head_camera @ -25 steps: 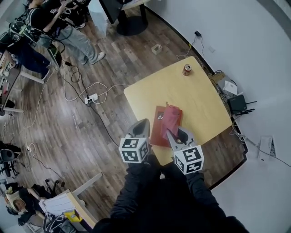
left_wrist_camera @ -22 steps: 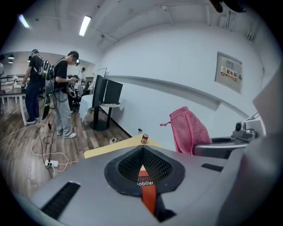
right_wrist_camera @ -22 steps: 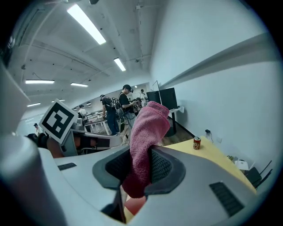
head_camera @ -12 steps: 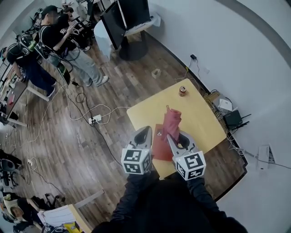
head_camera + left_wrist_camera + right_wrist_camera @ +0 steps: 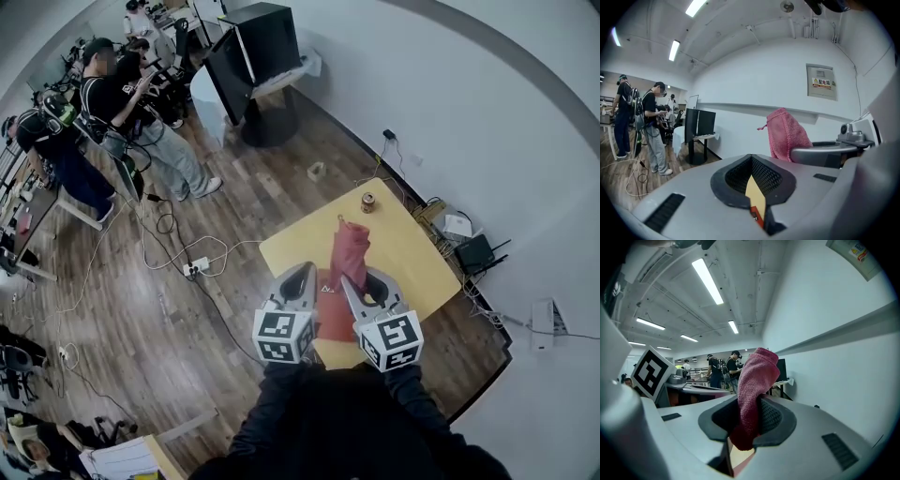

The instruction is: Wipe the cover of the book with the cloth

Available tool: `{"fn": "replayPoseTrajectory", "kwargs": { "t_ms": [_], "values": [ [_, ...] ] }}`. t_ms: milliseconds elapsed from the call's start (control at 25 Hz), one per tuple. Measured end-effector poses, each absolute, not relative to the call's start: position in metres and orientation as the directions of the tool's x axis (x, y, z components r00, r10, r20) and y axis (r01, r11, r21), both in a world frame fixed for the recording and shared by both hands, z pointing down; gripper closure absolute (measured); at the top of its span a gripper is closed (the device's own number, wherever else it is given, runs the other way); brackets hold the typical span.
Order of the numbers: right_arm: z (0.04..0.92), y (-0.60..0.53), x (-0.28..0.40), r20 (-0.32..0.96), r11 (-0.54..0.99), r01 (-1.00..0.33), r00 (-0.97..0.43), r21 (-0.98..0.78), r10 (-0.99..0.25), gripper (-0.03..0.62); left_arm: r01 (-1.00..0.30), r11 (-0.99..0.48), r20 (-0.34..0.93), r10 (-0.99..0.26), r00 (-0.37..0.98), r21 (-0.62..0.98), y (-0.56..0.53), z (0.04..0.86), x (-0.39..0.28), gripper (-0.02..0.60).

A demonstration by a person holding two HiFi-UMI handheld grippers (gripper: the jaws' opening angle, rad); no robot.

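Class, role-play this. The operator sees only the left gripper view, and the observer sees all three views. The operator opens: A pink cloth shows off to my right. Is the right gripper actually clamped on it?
Observer: Yes. In the right gripper view, the right gripper is shut on the cloth, which stands up out of its jaws.
Operator: Where is the book?
Observer: The head view shows the book lying flat at the near edge of the table. The cloth looks clear of its cover.
Operator: Is anything else on the table?
Observer: A can stands near the far edge, well away from the book.
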State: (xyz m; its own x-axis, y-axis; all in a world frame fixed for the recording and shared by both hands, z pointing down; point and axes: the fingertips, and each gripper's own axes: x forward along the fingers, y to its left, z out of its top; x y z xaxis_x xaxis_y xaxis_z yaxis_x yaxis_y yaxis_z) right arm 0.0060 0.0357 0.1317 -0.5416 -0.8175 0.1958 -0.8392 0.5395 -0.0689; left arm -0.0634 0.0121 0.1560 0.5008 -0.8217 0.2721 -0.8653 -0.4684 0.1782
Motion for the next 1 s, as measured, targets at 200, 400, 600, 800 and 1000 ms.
{"fn": "replayPoseTrajectory", "kwargs": {
  "t_ms": [200,400,600,800,1000],
  "values": [
    [0.119,0.036,0.007,0.170,0.532,-0.845,-0.532,-0.044,-0.830,0.490,-0.859,-0.485,0.254,-0.821,0.511,0.164,0.013,0.147,-0.060,0.548],
    [0.113,0.037,0.008,0.149,0.528,-0.848,-0.530,-0.054,-0.835,0.490,-0.858,-0.490,0.240,-0.824,0.514,0.155,0.012,0.140,-0.060,0.548],
    [0.109,0.038,0.006,0.134,0.527,-0.848,-0.529,-0.053,-0.838,0.490,-0.854,-0.499,0.227,-0.823,0.521,0.147,0.012,0.134,-0.061,0.548],
    [0.105,0.040,0.004,0.122,0.528,-0.848,-0.530,-0.047,-0.839,0.490,-0.852,-0.503,0.218,-0.824,0.523,0.143,0.013,0.130,-0.063,0.548],
    [0.105,0.039,0.004,0.124,0.529,-0.847,-0.530,-0.042,-0.839,0.490,-0.850,-0.507,0.214,-0.822,0.527,0.143,0.012,0.129,-0.062,0.548]
  ]
}}
